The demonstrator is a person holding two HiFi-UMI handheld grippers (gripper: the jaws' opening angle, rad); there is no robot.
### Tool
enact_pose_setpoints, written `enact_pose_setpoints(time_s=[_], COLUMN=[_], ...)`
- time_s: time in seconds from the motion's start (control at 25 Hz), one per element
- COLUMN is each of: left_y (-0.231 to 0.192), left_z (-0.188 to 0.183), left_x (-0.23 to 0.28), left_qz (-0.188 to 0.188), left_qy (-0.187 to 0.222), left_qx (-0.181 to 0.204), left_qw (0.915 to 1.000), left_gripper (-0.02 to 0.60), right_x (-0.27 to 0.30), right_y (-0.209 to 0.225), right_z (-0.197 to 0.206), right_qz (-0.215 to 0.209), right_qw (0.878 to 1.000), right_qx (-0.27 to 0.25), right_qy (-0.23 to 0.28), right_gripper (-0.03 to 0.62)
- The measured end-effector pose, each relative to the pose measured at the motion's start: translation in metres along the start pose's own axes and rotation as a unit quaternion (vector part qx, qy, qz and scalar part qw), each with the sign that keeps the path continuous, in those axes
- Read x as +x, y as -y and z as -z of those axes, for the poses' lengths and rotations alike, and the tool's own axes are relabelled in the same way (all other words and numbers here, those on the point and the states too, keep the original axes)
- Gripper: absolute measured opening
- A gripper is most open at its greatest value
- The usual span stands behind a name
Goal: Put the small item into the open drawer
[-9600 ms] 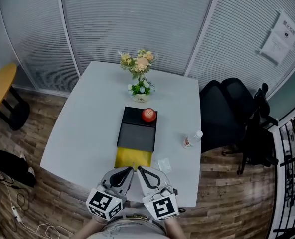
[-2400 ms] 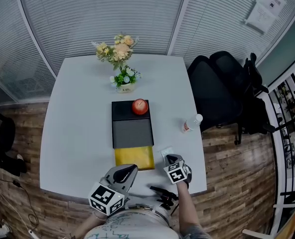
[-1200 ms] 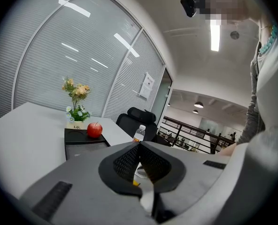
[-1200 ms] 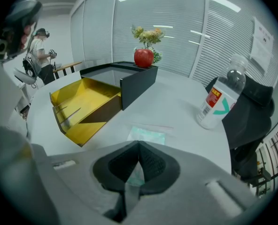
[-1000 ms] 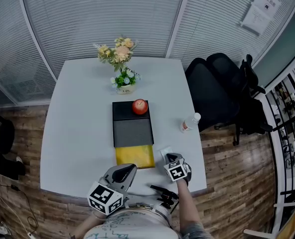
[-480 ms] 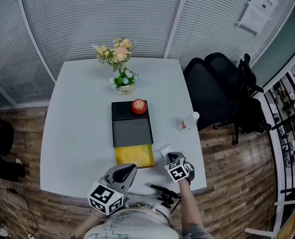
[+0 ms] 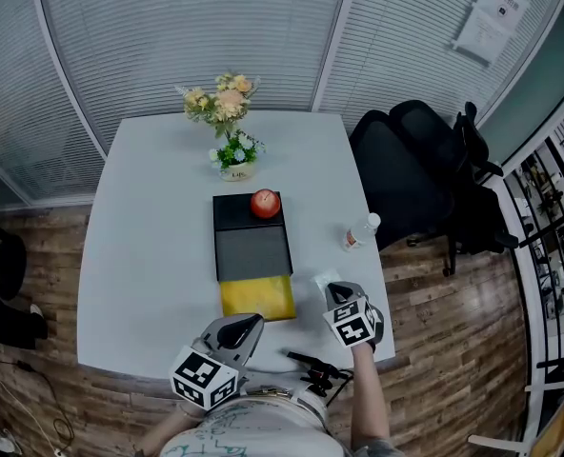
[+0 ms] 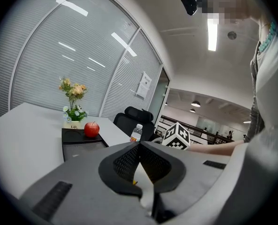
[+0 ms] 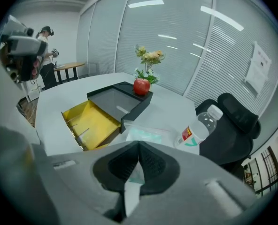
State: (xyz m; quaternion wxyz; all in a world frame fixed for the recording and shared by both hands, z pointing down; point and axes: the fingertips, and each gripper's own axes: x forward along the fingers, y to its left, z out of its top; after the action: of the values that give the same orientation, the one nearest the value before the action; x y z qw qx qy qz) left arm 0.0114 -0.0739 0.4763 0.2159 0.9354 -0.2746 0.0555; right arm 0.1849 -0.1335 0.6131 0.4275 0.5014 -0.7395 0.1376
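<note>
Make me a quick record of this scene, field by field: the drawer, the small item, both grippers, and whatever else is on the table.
drawer: yellow drawer, pulled open from the black box toward the person
small item: clear packet on the white table, right of the drawer, not in it
right gripper: jaws together, apparently on the packet's near edge
left gripper: jaws together, nothing held
other: apple on the box; flower pot behind it; bottle to the right

yellow drawer (image 7: 256,299), red apple (image 7: 265,203), pale teal packet (image 9: 146,136)
</note>
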Motion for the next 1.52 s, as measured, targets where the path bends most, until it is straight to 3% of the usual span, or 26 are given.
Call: enact_pose_setpoints(time_s=[0.48, 1.52], left_y=[-0.003, -0.003], left_z=[0.001, 0.005], left_x=[-0.001, -0.006], left_qz=[-0.004, -0.008], left_qy=[0.003, 0.002], left_qx=[-0.010, -0.021], left_qw=[0.9999, 0.9998], left_gripper=[-0.002, -0.002], right_x=[-0.054, -0.067], right_y=[0.017, 0.004], right_z=[-0.047, -0.063], right_qz=[0.039, 0.017], right_qw=[0.998, 0.998], right_qx=[-0.001, -0.022], right_qy=[0.046, 0.048], right_gripper=[0.005, 0.005])
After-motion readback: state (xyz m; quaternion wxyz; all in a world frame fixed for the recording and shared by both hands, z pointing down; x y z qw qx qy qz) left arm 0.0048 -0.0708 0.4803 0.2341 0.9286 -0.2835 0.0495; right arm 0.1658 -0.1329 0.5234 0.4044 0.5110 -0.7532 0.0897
